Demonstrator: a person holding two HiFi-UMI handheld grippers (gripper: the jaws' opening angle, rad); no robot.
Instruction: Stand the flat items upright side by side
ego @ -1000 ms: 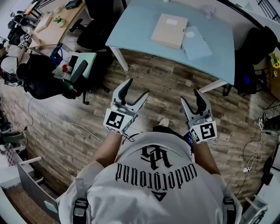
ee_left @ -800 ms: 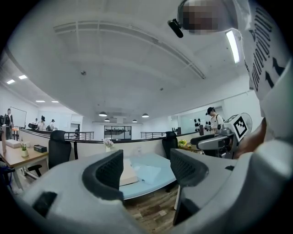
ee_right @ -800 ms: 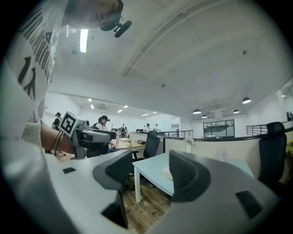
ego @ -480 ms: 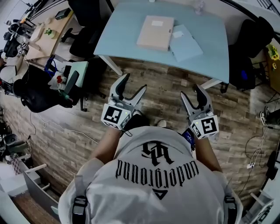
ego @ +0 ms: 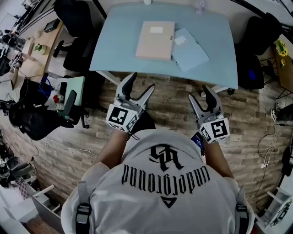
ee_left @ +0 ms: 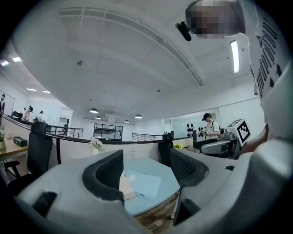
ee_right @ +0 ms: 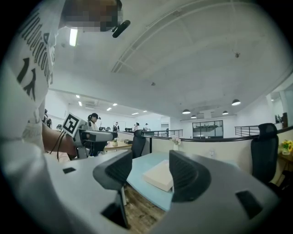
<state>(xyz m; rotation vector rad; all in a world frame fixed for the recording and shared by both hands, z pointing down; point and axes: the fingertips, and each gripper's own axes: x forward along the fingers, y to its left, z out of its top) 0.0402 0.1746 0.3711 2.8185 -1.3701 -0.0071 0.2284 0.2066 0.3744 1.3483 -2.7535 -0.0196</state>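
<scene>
A beige flat box [ego: 155, 40] and a light blue folder [ego: 190, 49] lie flat side by side on the pale blue table [ego: 119, 50]. Both grippers are held level over the wooden floor, just short of the table's near edge. My left gripper [ego: 139, 84] is open and empty. My right gripper [ego: 200, 95] is open and empty too. In the left gripper view the box [ee_left: 126, 187] and folder [ee_left: 146, 183] show between the jaws of the left gripper [ee_left: 146, 171]. Ahead of the right gripper [ee_right: 151, 173], its own view shows the beige box [ee_right: 160, 176] on the table [ee_right: 143, 178].
Black office chairs [ego: 75, 20] stand at the table's left, and a dark chair [ego: 261, 36] at its right. A cluttered wooden desk [ego: 36, 50] sits far left. A white cup [ego: 147, 2] and small flowers [ego: 201, 5] stand at the table's far edge. Cables lie on the floor.
The person has walked toward the table, which now sits closer and more centred ahead. Both grippers moved forward with the body and stayed open.
</scene>
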